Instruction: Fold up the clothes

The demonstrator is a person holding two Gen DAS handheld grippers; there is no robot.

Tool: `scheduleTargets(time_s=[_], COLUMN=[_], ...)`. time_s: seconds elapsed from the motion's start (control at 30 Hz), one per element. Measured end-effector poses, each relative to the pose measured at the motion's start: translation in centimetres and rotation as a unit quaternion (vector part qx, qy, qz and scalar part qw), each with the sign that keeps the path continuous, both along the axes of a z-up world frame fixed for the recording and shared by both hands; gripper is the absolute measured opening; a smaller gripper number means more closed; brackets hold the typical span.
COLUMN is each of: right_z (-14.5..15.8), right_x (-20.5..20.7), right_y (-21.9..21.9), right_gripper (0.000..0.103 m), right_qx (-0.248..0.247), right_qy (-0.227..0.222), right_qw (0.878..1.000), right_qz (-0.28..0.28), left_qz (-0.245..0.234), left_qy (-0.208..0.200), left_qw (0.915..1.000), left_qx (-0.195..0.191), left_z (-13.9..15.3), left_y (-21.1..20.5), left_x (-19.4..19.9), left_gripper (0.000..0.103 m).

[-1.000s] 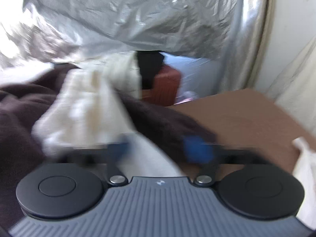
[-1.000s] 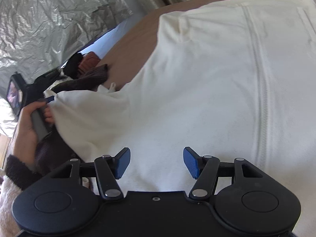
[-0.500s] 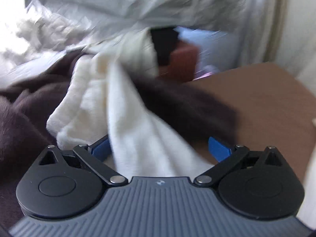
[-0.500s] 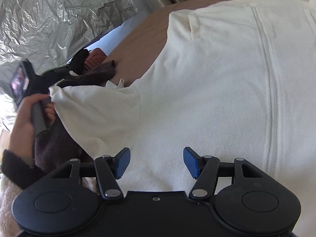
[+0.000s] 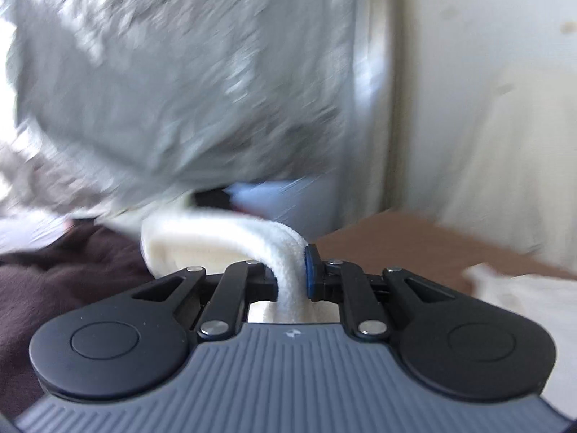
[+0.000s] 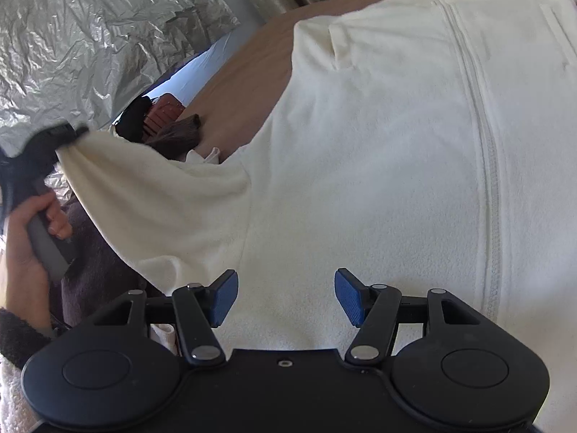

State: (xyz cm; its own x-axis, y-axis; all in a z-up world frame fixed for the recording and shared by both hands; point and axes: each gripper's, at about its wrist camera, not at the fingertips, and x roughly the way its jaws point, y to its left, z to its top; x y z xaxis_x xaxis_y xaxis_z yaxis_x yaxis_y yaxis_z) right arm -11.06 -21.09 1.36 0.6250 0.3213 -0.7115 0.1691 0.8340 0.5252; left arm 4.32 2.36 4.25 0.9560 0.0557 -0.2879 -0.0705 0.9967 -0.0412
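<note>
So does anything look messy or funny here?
Only a little. A dark brown garment lies bunched under the white fleece's sleeve, which the left gripper pinches. Nothing looks torn or spilled.

No readable text, labels, brands or numbers on any garment, surface or tool, in either view

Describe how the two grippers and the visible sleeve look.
Left gripper: black linkage arms with silver rivets, round black discs, ribbed grey body, blue pads. Right gripper: same black linkage and discs, smooth black body, textured blue pads. The sleeve is dark and fuzzy.
</note>
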Motion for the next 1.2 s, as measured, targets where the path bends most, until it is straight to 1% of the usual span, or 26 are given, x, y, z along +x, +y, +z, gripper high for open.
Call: scheduleTargets(time_s=[0.03,0.1,0.13,0.17,0.2,0.23,0.27,0.3,0.33,0.37,0.4,0.43,0.47,0.5,0.53,0.57,0.6,0.63,0.67,0.7,0.73,0.77,0.83,1.0,1.1,1.2], right_z=[0.3,0.8,1.1,1.4,1.6,1.8,1.6,1.4,1.2,1.1,0.9,0.7,0.5,0.4,0.2,0.0,-0.2,-0.4,-0.5,-0.7,-0.7,-0.7,-0.9,-1.9,-2.7,-3.2], right_x=[-0.1,-0.3,-0.6,-0.9,-1.2,-1.6,-2.0,-2.5,-2.9,-3.4,-3.8,-4.3,-4.7,-5.2,-5.6,-6.1,-6.5,-7.0,-7.4,-7.7,-7.4,-7.1,-6.5,-5.0,-4.4,-4.0], right_y=[0.0,-0.2,-0.2,-0.3,-0.4,-0.5,-0.7,-0.8,-0.9,-1.1,-1.2,-1.3,-1.5,-1.6,-1.7,-1.9,-2.0,-2.2,-2.3,-2.4,-2.7,-3.0,-3.1,-2.2,-1.6,-1.0], right_gripper=[0.066,0.066,0.066,0.066,0.066,0.066,0.066,0.066,0.066,0.066,0.066,0.065,0.065,0.065,0.065,0.065,0.065,0.065,0.065,0.065,0.065,0.065,0.065,0.065,0.067,0.069], right_qx=[-0.003,-0.007,-0.011,-0.016,-0.02,-0.026,-0.036,-0.045,-0.055,-0.064,-0.074,-0.084,-0.093,-0.103,-0.113,-0.122,-0.132,-0.141,-0.151,-0.157,-0.15,-0.143,-0.138,-0.127,-0.126,-0.143], right_qy=[-0.003,-0.008,-0.012,-0.015,-0.018,-0.018,-0.011,-0.004,0.003,0.01,0.017,0.024,0.031,0.038,0.046,0.053,0.06,0.067,0.074,0.079,0.077,0.075,0.072,0.071,0.073,0.074], right_qw=[1.0,1.0,1.0,1.0,1.0,0.999,0.999,0.999,0.998,0.998,0.997,0.996,0.995,0.994,0.993,0.991,0.99,0.988,0.986,0.984,0.986,0.987,0.988,0.989,0.989,0.987], right_qz=[-0.001,-0.005,-0.008,-0.011,-0.013,-0.014,-0.013,-0.012,-0.011,-0.009,-0.008,-0.007,-0.006,-0.005,-0.003,-0.002,-0.001,0.0,0.001,0.001,-0.004,-0.01,-0.012,-0.006,0.0,0.011], left_qz=[-0.015,-0.037,-0.057,-0.09,-0.129,-0.17,-0.211,-0.25,-0.282,-0.306,-0.319,-0.318,-0.312,-0.305,-0.298,-0.291,-0.282,-0.271,-0.262,-0.257,-0.257,-0.26,-0.262,-0.233,-0.228,-0.227], left_qy=[-0.005,-0.019,-0.028,-0.035,-0.033,-0.019,0.004,0.027,0.057,0.093,0.127,0.158,0.189,0.217,0.229,0.224,0.215,0.207,0.204,0.208,0.216,0.23,0.263,0.328,0.337,0.337], left_qw=[0.9998,0.998,0.9963,0.9941,0.9905,0.985,0.9775,0.9678,0.9576,0.9473,0.9383,0.932,0.9235,0.9127,0.9046,0.9028,0.9067,0.9127,0.9189,0.9245,0.9278,0.9278,0.9237,0.915,0.9132,0.9135], left_qx=[0.008,0.046,0.057,0.049,0.033,0.019,0.01,0.001,0.003,0.016,0.037,0.073,0.119,0.165,0.201,0.224,0.229,0.224,0.212,0.189,0.162,0.137,0.095,0.031,0.016,0.018], left_z=[0.8,2.6,3.5,4.2,4.7,4.6,4.1,3.6,2.6,0.8,-1.1,-3.4,-5.4,-7.1,-8.1,-8.6,-8.4,-8.1,-7.7,-7.4,-7.2,-7.3,-8.0,-10.6,-11.1,-11.2], left_y=[-1.1,-4.0,-5.4,-6.7,-7.8,-9.1,-10.5,-11.9,-13.4,-15.1,-16.6,-18.0,-19.3,-20.2,-20.8,-20.9,-20.6,-20.2,-19.7,-19.1,-18.3,-17.8,-17.1,-15.7,-15.4,-15.4], left_x=[-0.9,-3.0,-4.1,-5.2,-6.1,-6.7,-7.2,-7.7,-8.0,-8.4,-8.8,-9.5,-10.0,-10.4,-10.7,-10.9,-10.7,-10.4,-10.2,-9.7,-9.0,-8.4,-7.3,-4.5,-3.5,-3.2], left_gripper=[0.011,0.011,0.011,0.011,0.011,0.012,0.015,0.027,0.066,0.083,0.089,0.089,0.088,0.087,0.087,0.087,0.087,0.088,0.088,0.09,0.09,0.09,0.09,0.09,0.09,0.09])
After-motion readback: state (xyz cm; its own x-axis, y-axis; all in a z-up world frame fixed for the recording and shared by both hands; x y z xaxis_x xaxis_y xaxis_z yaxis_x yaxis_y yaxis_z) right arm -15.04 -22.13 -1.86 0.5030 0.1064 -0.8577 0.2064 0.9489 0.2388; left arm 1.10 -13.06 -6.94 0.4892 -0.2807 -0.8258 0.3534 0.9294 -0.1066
